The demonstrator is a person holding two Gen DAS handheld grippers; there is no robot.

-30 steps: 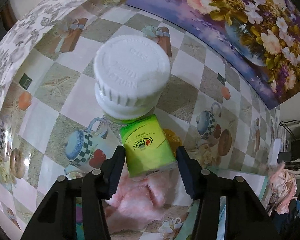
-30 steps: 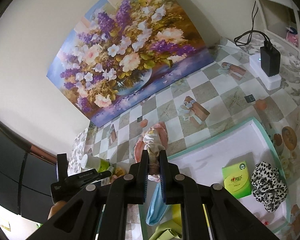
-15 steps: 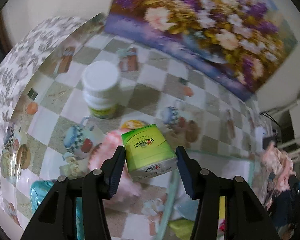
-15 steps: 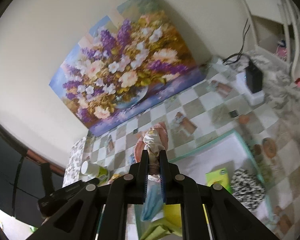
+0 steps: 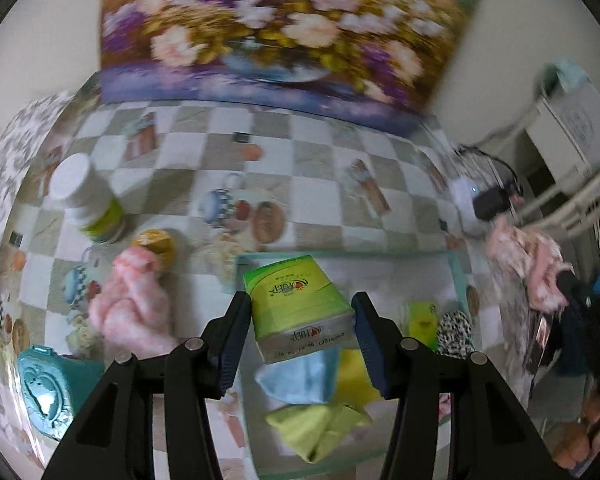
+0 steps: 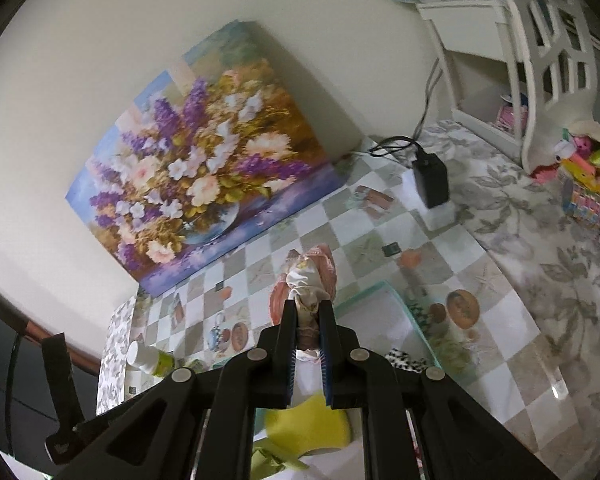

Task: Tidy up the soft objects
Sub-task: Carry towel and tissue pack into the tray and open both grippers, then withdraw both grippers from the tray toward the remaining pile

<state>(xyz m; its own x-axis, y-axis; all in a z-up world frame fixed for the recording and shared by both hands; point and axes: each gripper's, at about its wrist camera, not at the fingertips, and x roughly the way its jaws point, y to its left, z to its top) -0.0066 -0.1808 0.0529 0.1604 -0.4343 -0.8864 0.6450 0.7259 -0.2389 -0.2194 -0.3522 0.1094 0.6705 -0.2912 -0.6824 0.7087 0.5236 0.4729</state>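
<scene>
My left gripper (image 5: 300,312) is shut on a green tissue pack (image 5: 296,304) and holds it above the left part of the teal-rimmed white tray (image 5: 458,276). In the tray lie a blue cloth (image 5: 300,380), yellow-green cloths (image 5: 320,424), another green tissue pack (image 5: 422,322) and a black-and-white spotted scrunchie (image 5: 454,330). A fluffy pink cloth (image 5: 134,304) lies on the table left of the tray. My right gripper (image 6: 308,308) is shut on a pink and cream fabric bundle (image 6: 310,276), held high above the tray (image 6: 364,294).
A white-capped bottle (image 5: 86,196), a yellow lid (image 5: 156,242) and a teal case (image 5: 46,392) stand left of the tray. A flower painting (image 5: 268,24) leans on the back wall. A black charger on a white block (image 6: 432,184) sits at the back right.
My left gripper carried the green tissue pack up and right, from beside the bottle to above the tray. My right gripper rose higher with the fabric bundle.
</scene>
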